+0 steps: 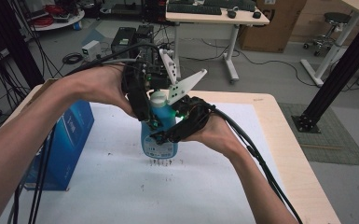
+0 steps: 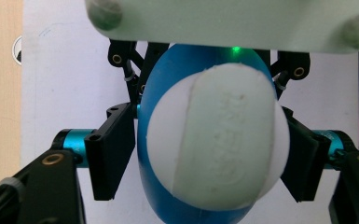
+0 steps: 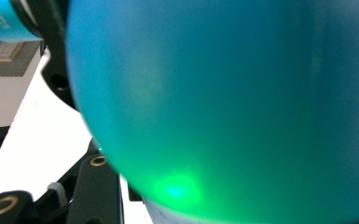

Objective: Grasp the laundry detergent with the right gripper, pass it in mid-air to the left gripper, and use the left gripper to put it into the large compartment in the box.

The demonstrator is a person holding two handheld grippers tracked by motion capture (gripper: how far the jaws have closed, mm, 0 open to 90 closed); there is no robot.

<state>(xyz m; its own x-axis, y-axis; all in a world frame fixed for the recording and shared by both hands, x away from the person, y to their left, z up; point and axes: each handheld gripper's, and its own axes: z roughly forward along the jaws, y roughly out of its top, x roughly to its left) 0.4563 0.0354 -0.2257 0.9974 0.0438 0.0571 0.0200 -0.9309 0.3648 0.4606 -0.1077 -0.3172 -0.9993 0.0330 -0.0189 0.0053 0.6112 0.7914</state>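
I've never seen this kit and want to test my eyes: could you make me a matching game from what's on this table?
Things:
1. bottle
2. cap
3. box
4. right gripper

Descriptions:
a. white, on top of the bottle
b. blue, stands near the table's left edge
c. jaws shut on the bottle's body
d. blue, upright over the middle of the white sheet

Pairs: 1-d, 2-a, 3-b, 4-c
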